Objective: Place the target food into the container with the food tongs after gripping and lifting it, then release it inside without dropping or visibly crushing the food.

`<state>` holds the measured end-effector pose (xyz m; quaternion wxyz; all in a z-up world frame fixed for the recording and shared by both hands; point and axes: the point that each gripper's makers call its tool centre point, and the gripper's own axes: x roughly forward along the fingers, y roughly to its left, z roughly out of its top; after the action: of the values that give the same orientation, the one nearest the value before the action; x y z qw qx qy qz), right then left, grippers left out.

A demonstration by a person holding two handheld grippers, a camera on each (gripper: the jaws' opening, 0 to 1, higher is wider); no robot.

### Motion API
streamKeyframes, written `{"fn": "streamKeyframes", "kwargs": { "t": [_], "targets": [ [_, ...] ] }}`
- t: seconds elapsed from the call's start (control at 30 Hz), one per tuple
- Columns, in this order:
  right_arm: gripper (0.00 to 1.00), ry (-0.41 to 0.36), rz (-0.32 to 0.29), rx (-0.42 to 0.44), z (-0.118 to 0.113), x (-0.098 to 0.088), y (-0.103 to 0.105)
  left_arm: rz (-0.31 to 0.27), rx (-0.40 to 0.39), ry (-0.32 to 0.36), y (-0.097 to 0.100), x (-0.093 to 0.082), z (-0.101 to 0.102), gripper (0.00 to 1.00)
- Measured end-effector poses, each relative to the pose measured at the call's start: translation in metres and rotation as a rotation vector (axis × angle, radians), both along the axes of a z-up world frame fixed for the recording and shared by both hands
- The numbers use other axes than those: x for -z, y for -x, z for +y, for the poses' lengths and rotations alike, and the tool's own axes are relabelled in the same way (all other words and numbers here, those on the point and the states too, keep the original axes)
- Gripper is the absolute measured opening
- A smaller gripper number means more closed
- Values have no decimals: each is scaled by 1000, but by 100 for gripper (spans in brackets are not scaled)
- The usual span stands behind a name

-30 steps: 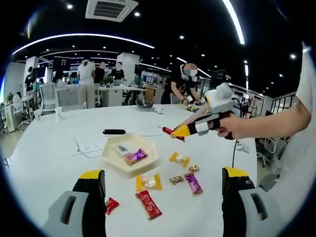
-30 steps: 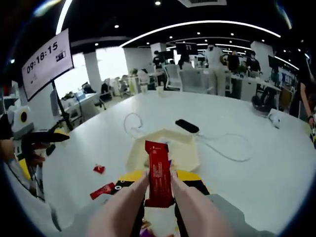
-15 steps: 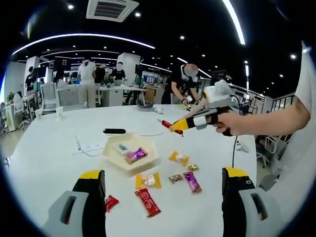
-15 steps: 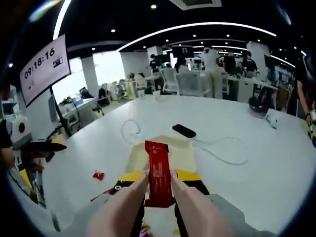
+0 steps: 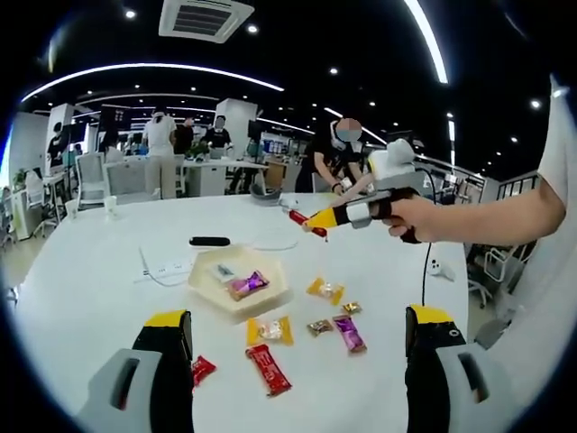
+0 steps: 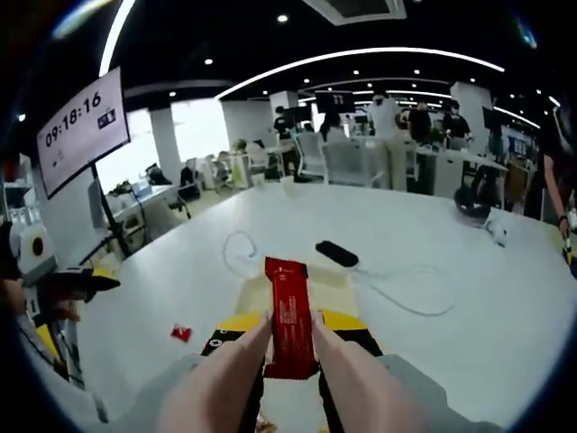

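Right gripper view has the right gripper [image 6: 288, 338] clamped on a red snack bar [image 6: 288, 316], held high above the cream container [image 6: 335, 281] at twelve o'clock. Left gripper [image 5: 297, 361] hangs open. Next, I'd judge: lower, release inside.

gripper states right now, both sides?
Left gripper: open, holding nothing, above the table.
Right gripper: shut on the red snack bar, lifted above the container.

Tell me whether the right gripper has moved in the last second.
Yes. The right gripper, holding the red snack bar, has risen away from the tray, toward the table's far side.
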<state>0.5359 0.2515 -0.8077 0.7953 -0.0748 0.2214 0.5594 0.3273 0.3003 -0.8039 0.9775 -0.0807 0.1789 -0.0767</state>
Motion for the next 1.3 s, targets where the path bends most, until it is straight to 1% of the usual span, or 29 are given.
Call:
{"fn": "streamKeyframes", "kwargs": {
  "t": [0.1,0.13,0.17,0.2,0.23,0.27,0.3,0.47,0.5,0.67,0.77,0.8,0.9,1.03,1.13,1.2,1.3],
  "targets": [
    [21,0,-1,0,1,-2,-1,-10,-8,6,1,-3,0,99],
    [21,3,-2,-2,2,-2,0,14,0,3,6,-3,-4,99],
    [21,5,1,-5,4,-3,2,7,6,-7,6,-6,-6,99],
    [22,13,-1,-13,5,-3,3,-24,22,-42,6,-13,-8,99],
    [22,29,-21,-25,6,-2,2,-19,40,-55,8,-16,-12,99],
    [22,30,-21,-26,6,-2,2,-6,51,-58,10,-15,-15,99],
    [22,27,-16,-28,8,-2,3,-9,58,-59,9,-15,-16,99],
    [21,17,-15,-14,15,-3,2,-11,54,-61,4,-8,-9,99],
    [21,16,-12,-11,16,-4,2,-10,42,-42,2,-7,-6,99],
    [22,20,1,-17,24,-4,5,-23,24,-12,-3,-9,-3,99],
    [22,30,-8,-37,28,-4,5,-36,19,-24,-4,-11,-1,98],
    [22,46,-20,-46,31,-4,3,-46,12,-10,-5,-14,1,98],
    [22,49,-37,-41,38,-9,-1,-46,10,-11,-6,-14,1,98],
    [22,46,-42,-7,40,-10,-15,-49,4,-9,-5,-14,1,98],
    [22,30,-26,6,39,-12,-19,-54,6,-15,-3,-16,-2,98],
    [22,34,-14,14,39,-11,-20,-57,8,-14,-2,-16,-4,98],
    [22,54,-35,17,38,-10,-24,-55,10,0,-2,-12,-7,98]
  ]
}}
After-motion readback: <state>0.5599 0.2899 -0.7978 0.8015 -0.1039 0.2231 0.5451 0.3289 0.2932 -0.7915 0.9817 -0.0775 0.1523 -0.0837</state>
